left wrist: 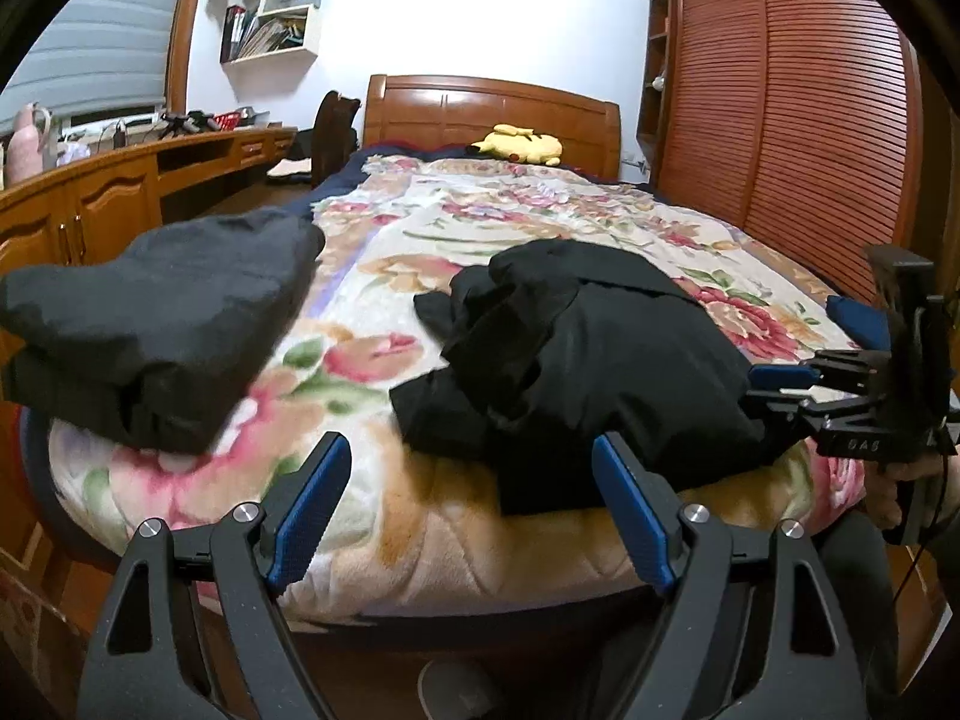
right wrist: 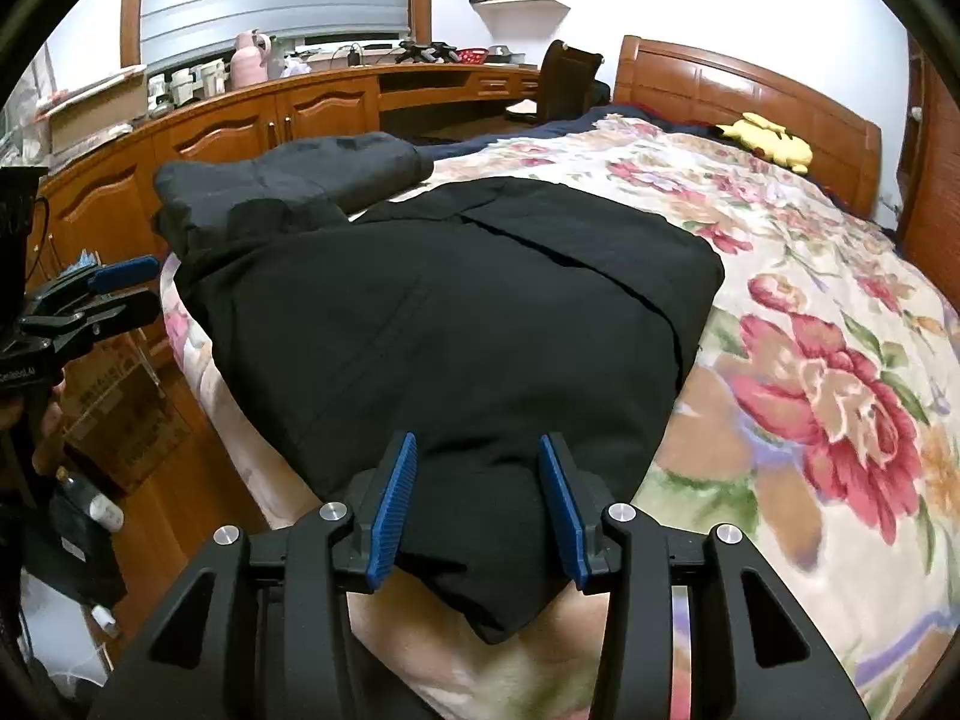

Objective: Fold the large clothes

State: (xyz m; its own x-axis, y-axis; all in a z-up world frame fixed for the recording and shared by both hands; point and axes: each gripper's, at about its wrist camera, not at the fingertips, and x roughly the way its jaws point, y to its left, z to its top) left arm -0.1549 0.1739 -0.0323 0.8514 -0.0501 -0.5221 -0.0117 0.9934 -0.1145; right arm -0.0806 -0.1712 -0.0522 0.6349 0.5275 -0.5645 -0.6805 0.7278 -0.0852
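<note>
Two dark garments on the floral bedspread. Folded dark garment sits at 9 o'clock in the left wrist view, near the bed's foot corner, done by the look of it. Black garment lies mid-frame in the right wrist view, partly folded, one lower corner hanging toward the bed's foot edge.

Left claw: spread wide, nothing between the jaws, hovering over bare bedspread between the two garments. Right claw: partly spread, straddling the black garment's near corner; pads look clear of the cloth, so not pinching.

Step in hand, my read: release after a fold, then re-grip for the next one. To do it well: pick both near corners at matching points, pinch all layers, not just the top one, lift low and carry the edge toward 12 o'clock so the fold lands square. Lumpy heap at the garment's left side in the left wrist view needs flattening first, else the fold bulges. Keep clear of the finished garment.
</note>
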